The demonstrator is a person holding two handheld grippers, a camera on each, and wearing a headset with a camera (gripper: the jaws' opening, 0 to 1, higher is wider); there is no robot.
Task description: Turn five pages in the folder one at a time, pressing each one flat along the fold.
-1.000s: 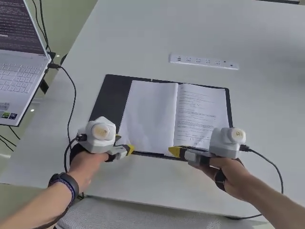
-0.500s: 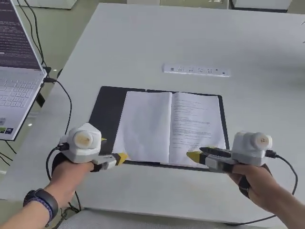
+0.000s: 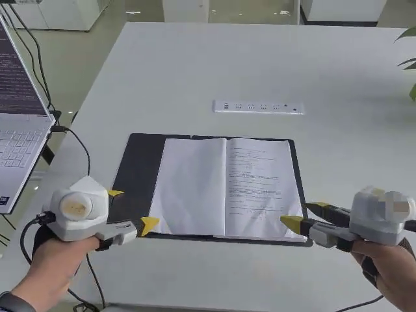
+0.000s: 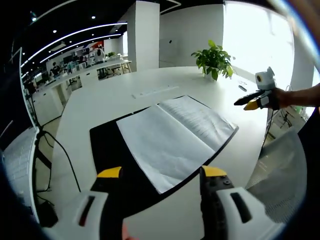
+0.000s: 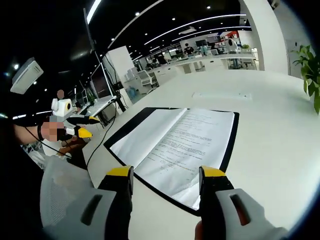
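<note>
Print on the right page point(image 3: 257, 185) of the folder point(image 3: 138, 170) was too small to read; the laptop point(image 3: 16, 140) beyond the left gripper point(image 3: 132, 209) was cut off. The open folder lay flat between both grippers, just ahead of their spread, empty jaws; the right gripper point(image 3: 304, 216) hovered by its near corner.
</note>
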